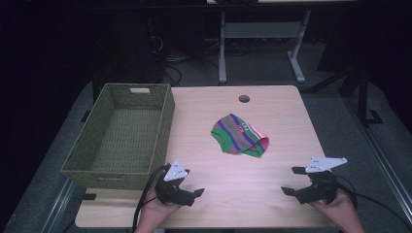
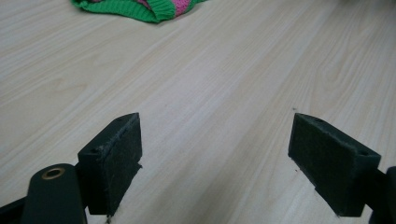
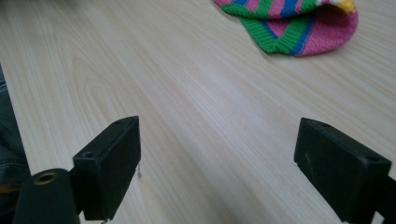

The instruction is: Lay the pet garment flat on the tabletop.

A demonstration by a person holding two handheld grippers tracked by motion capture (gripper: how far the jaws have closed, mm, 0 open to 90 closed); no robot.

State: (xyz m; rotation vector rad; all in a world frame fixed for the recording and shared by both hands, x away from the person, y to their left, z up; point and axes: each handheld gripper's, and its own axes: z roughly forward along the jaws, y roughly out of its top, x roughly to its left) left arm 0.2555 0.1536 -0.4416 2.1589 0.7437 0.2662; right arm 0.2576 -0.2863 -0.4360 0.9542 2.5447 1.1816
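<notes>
Awaiting pickup: 1 striped knit garment (image 1: 240, 135), green/pink/blue/yellow bands, crumpled flat on bench (image 1: 272, 194), roughly mid-surface, well apart from both tongs.

Item 2: woven green basket (image 1: 121, 138), left side of bench, w/ cut-out handle at far end; nothing seen inside. Judged the likely drop spot for the garment, though that is a reading, not a fact.

Item 3: left tongs (image 1: 192, 190), near front edge by basket's near corner, jaws spread wide, nothing between them; the left gripper view has bare wood btwn jaws, garment edge (image 2: 140, 8) up ahead.

Item 4: right tongs (image 1: 294, 180), front right of bench, jaws likewise spread wide, nothing held; the right gripper view has garment (image 3: 299, 23) ahead, off to upper right.

Status: work judged at the very start. Done: nil as far as visible; garment untouched, basket unfilled. Left: reach to garment, grip it, lift, carry over basket rim, release. Both hands sit low at front edge, approx. equal distance from garment.
</notes>
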